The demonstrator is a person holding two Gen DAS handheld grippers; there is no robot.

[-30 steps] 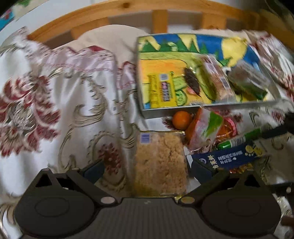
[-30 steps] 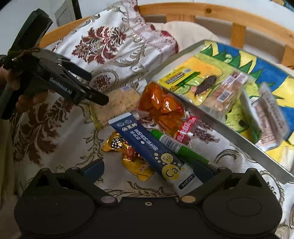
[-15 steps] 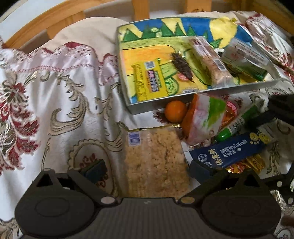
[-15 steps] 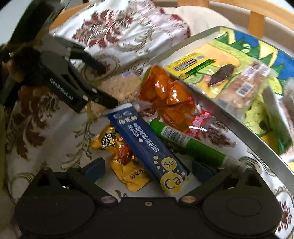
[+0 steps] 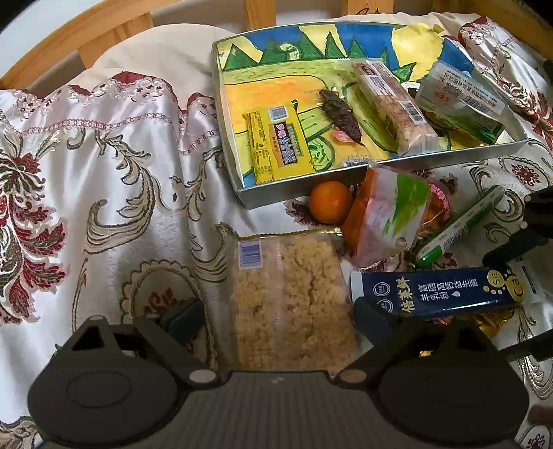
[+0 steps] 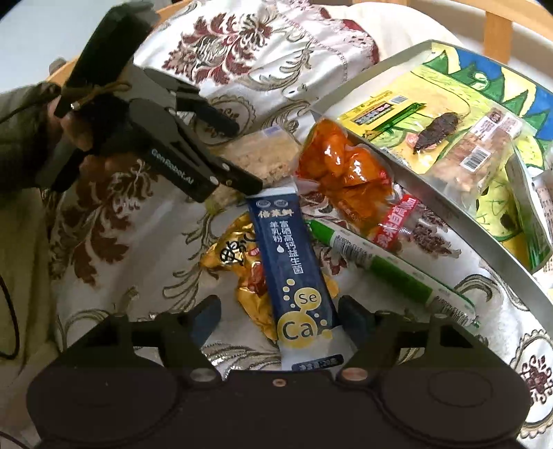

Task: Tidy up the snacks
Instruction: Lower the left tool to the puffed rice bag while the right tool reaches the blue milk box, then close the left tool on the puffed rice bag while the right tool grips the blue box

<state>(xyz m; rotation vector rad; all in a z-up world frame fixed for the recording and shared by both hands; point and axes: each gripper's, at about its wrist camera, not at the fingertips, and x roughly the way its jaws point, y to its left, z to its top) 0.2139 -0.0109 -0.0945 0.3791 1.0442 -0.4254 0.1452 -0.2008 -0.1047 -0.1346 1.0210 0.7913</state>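
Snacks are spread over a satin floral bedspread [image 5: 114, 193], so the surface is soft and rumpled, nothing flat. Nearest the left tool [image 5: 276, 314] is a clear pack of crumbly rice crisp [image 5: 290, 304], lying between its fingers; the jaws have just been narrowing a little but stand wide with gaps on both sides, nothing gripped. The right tool [image 6: 280, 317] straddles the low end of a dark blue sachet box [image 6: 293, 269]; its jaws have just been closing in, and the pads sit just beside the box edges without clearly pressing, so I'd call it open around it. Under the blue box is a gold foil packet [image 6: 238, 262], and next to it a green tube [image 6: 380, 266]. Further on, an orange vacuum pack [image 6: 345, 183] leans against the rim of a metal tray [image 5: 242, 193], with a small orange fruit [image 5: 330, 202] beside it. The tray has a painted liner and holds a yellow bar [image 5: 276, 145], a dark dried piece [image 5: 340, 114], a clear-wrapped bar [image 5: 394, 103] and a green-white pack [image 5: 459, 103]. The pile is tight, packs touching or overlapping; open cloth is to the left of the tray. A cream pillow [image 5: 155, 55] and a wooden bed rail [image 5: 103, 31] close off the far edge.
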